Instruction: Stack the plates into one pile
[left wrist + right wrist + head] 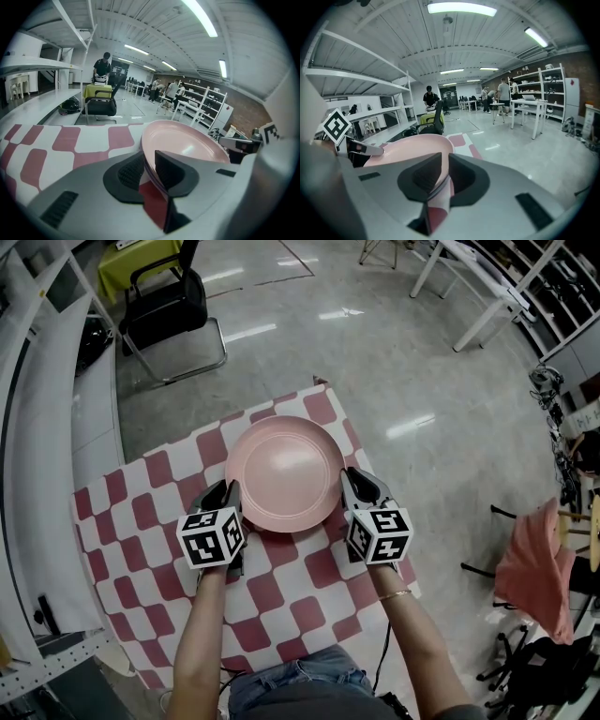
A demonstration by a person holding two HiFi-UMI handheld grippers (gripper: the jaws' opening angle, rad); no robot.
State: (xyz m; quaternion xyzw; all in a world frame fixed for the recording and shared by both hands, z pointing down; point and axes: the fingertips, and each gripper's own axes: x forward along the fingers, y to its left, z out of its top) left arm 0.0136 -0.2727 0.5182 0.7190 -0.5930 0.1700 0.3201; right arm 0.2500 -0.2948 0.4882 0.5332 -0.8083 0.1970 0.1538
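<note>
One pile of round, glossy pink plates (286,472), nested so closely as to pass for a single dish from above. Thin layered edges visible at the rim in the left gripper view. Shallow and smooth, with a raised lip and a pale sheen across the centre. Lying on a red-and-white checked tablecloth (272,601), towards its far end. At the pile's left rim, the left gripper (229,491): jaws partly apart astride the edge, a sliver of gap beside the outer pad, no firm hold. At the right rim, the right gripper (348,482): jaws drawn narrow, pads pressed on the edge from above and below.
</note>
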